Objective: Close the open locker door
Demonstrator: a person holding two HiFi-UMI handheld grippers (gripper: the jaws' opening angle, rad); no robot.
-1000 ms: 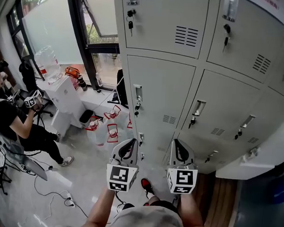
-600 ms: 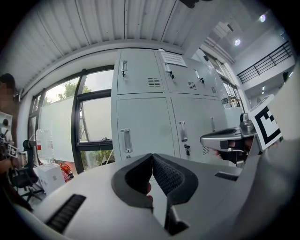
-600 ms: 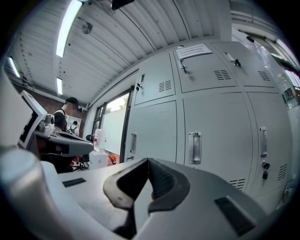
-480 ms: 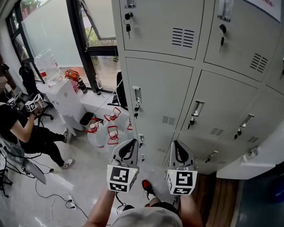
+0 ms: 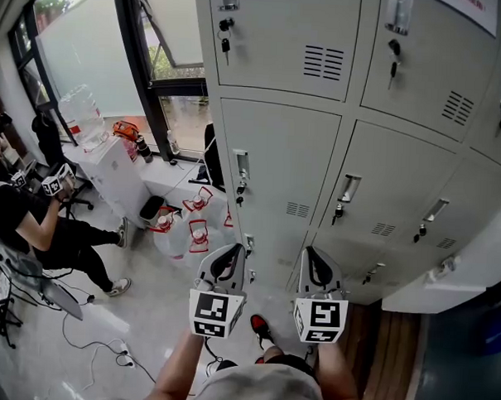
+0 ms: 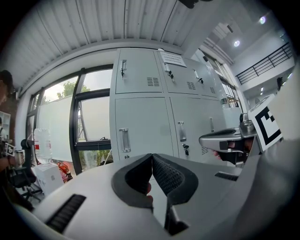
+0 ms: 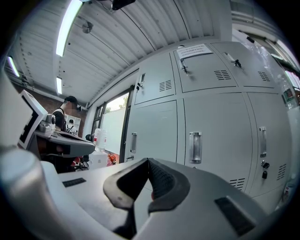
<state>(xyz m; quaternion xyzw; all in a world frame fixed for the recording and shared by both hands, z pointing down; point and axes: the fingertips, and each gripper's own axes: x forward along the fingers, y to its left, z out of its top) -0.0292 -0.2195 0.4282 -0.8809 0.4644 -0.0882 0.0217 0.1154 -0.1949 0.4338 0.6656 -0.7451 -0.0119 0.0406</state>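
Observation:
A bank of grey metal lockers (image 5: 276, 180) fills the head view, each door with a recessed handle (image 5: 243, 166) and a key. Every door facing me looks flush. At the low right a pale flat panel (image 5: 445, 288) juts out from the bank; I cannot tell whether it is an open door. My left gripper (image 5: 232, 251) and right gripper (image 5: 310, 251) are side by side, pointing at the lockers and short of them. Both are shut and hold nothing. In the left gripper view the jaw tips (image 6: 152, 155) meet, as they do in the right gripper view (image 7: 148, 160).
A person (image 5: 26, 214) sits at the far left holding another gripper. A white cabinet (image 5: 119, 177), several water jugs (image 5: 191, 230) and a dark-framed window (image 5: 148, 74) stand left of the lockers. Cables (image 5: 103, 346) trail over the pale floor.
Both grippers have kept still and shut. The head view has shifted a little, and the seated person at the left has moved their legs.

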